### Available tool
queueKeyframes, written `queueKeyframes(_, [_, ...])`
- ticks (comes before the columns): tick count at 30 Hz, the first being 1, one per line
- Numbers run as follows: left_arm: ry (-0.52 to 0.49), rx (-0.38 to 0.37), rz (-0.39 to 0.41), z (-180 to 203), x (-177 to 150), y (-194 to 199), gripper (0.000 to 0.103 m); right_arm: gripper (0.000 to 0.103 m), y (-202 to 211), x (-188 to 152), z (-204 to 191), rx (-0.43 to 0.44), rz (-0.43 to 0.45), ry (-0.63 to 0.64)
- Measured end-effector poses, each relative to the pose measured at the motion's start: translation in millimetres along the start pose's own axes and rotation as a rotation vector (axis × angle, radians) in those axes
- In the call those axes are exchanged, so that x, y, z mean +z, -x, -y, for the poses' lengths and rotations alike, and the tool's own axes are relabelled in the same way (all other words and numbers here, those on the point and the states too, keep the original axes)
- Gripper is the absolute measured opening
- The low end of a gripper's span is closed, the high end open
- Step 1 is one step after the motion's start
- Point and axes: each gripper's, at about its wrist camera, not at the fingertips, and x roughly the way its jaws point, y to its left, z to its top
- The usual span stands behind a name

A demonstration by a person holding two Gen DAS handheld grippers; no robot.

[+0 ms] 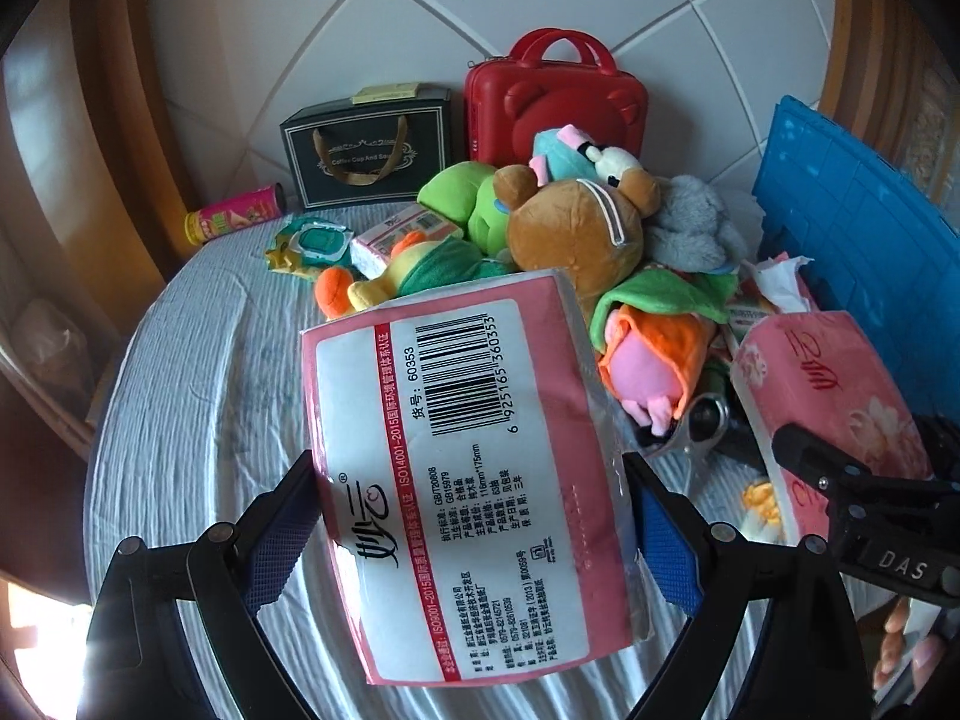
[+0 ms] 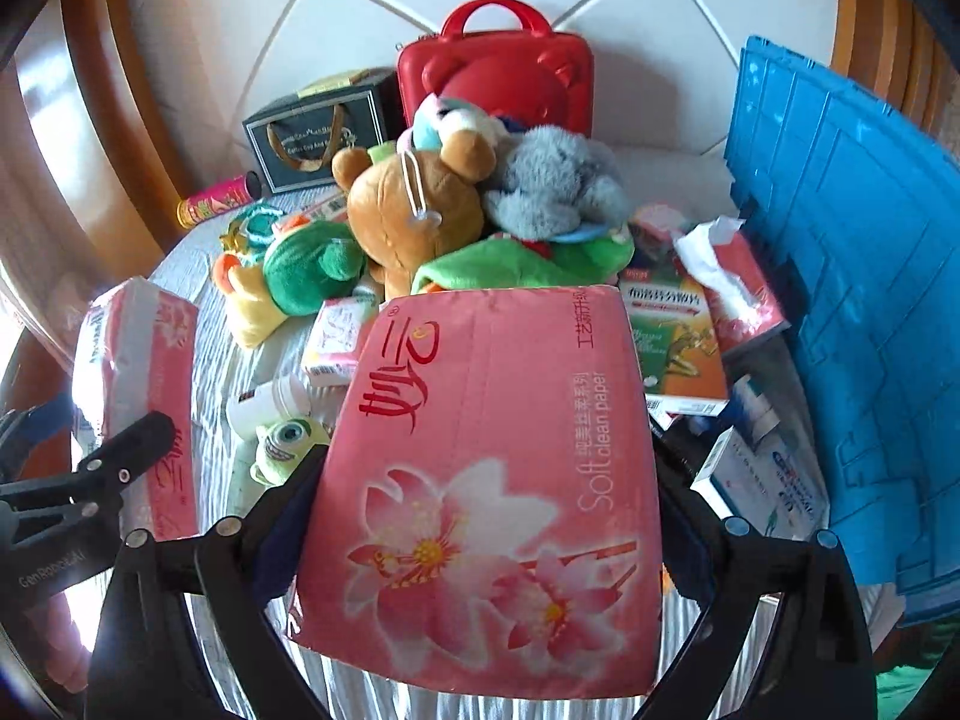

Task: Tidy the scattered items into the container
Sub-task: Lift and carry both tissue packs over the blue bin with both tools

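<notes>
left wrist view: left gripper (image 1: 474, 516) fingers clamp barcode tissue pack (image 1: 462, 468); right gripper (image 2: 480, 516) fingers clamp floral tissue pack (image 2: 486, 480). risk: slick wrap (soft contents) slipping before blue crate (image 2: 852, 300).

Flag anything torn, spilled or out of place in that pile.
The opened tissue pack beside the blue crate has loose tissue bunched out of its torn top. The scissors lie half buried under the plush toys.

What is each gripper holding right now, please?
Left gripper: shut on pink barcode-side tissue pack.
Right gripper: shut on pink flower-printed tissue pack.
</notes>
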Motion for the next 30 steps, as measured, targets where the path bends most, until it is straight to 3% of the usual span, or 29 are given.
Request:
queueKeyframes(8, [-0.052,-0.076,0.122,18.4,33.0,35.9,0.095,0.097,69.0,36.1,13.2,-0.080,0.170,-0.036])
queueKeyframes(17, [-0.091,-0.115,0.236,85.3,68.8,66.1,0.095,0.097,129.8,59.3,91.9,-0.137,0.303,-0.092])
queueKeyframes(25, [-0.128,-0.158,0.363,246.2,100.6,93.9,0.095,0.097,196.0,61.4,250.5,-0.204,0.450,-0.110])
queueKeyframes(30, [-0.122,-0.182,0.393,367.1,109.1,111.7,0.095,0.097,224.9,53.6,359.3,-0.234,0.477,-0.076])
